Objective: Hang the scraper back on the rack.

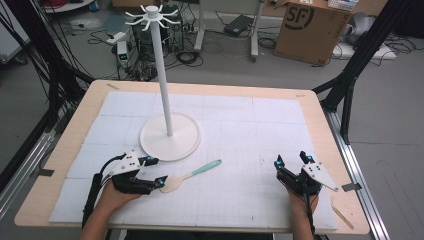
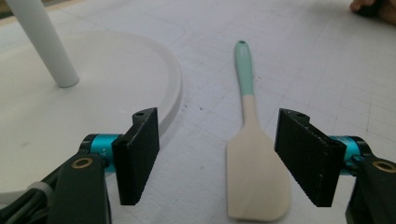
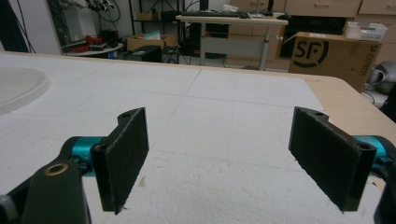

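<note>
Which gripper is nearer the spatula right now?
Left. The left gripper is right at the spatula, its open fingers either side of the blade without touching. The right gripper sits far off to the spatula's right, open over bare mat.

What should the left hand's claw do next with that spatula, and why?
Probably ease the left gripper a little forward and close it: its jaws stand open, the spatula blade lies flat between them, nearer one jaw, not yet pinched.

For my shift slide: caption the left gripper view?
Left gripper, jaws open, straddling the spatula blade beside the white stand base.
</note>
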Motion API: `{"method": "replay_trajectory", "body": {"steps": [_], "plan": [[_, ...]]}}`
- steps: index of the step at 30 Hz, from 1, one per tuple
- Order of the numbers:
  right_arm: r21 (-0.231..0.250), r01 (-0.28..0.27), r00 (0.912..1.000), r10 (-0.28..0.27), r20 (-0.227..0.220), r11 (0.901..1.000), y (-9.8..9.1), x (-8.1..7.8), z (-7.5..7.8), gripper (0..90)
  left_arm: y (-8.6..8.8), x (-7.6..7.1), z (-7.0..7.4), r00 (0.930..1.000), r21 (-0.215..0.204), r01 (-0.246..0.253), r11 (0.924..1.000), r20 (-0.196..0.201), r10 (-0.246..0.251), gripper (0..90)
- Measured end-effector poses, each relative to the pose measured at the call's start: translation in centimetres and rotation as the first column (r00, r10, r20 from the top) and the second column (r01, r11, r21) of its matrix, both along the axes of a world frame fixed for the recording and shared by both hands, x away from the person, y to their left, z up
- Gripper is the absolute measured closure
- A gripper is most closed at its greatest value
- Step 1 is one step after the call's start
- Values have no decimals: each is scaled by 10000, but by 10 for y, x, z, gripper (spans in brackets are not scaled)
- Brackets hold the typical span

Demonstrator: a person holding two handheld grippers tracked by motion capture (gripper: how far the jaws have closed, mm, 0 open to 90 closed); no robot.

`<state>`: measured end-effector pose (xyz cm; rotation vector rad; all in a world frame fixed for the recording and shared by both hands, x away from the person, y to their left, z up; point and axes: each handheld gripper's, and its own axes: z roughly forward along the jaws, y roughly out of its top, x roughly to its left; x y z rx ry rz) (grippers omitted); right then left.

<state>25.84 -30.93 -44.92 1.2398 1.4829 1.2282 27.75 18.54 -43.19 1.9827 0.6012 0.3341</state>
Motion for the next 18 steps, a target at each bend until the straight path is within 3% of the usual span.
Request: {"method": "replay_trajectory", "body": {"steps": [4,9,18], "plan": [[-33,-7,10000,7,8,10000,0,0,0,190,-9,2,8,9989,686,158,9975,-456,-126,325],[-50,16,10000,-16,20,10000,0,0,0,190,-20,3,17,9992,1098,237,9937,-360,-199,329],[-72,20,10000,-20,29,10000,0,0,0,190,-30,6,24,9974,1673,430,9850,-644,-326,338]]}}
